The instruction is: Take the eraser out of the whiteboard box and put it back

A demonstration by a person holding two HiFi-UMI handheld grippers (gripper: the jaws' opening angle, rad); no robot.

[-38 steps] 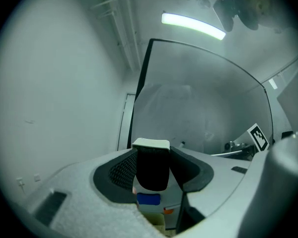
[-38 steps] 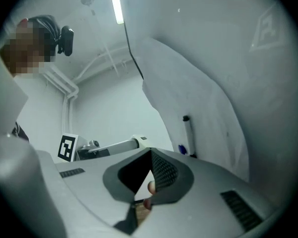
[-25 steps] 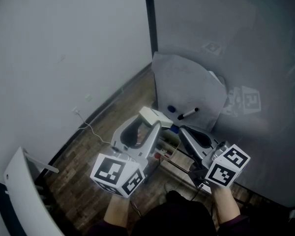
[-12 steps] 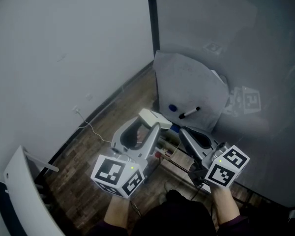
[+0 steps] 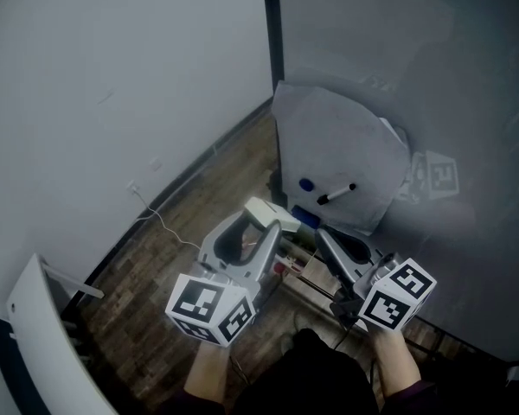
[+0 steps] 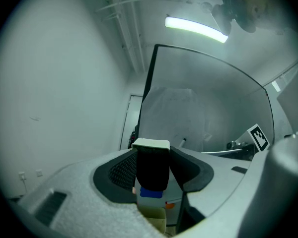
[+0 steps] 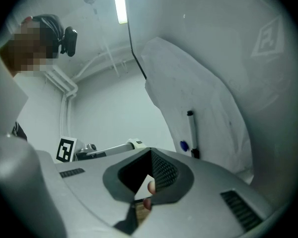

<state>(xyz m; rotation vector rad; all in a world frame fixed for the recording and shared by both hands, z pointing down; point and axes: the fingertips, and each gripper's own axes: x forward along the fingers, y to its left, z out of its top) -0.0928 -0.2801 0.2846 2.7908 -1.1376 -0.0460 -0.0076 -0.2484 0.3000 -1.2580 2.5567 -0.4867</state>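
A white wall (image 5: pixel 112 76) fills the left of the head view and a dark grey panel (image 5: pixel 415 59) the right; they meet at a black vertical strip. Below them lies a wooden floor (image 5: pixel 156 266). A pale rounded sheet (image 5: pixel 337 137) leans against the grey panel, low down, and on it sit a black marker (image 5: pixel 336 194) and, just beside it, a small blue magnet (image 5: pixel 305 184).

The left gripper (image 5: pixel 261 223) points toward the foot of that sheet. Its jaws are closed on the eraser (image 6: pixel 153 165), a black block with a white top and a blue patch near its lower end, standing upright between the pads and held up off the floor. The right gripper (image 5: pixel 326 236) lies just beside the left one, its jaws drawn together with nothing between them.

Under the two grippers is a light, shallow tray (image 5: pixel 304 273), probably the whiteboard box, though it is mostly covered; something small and red shows in it
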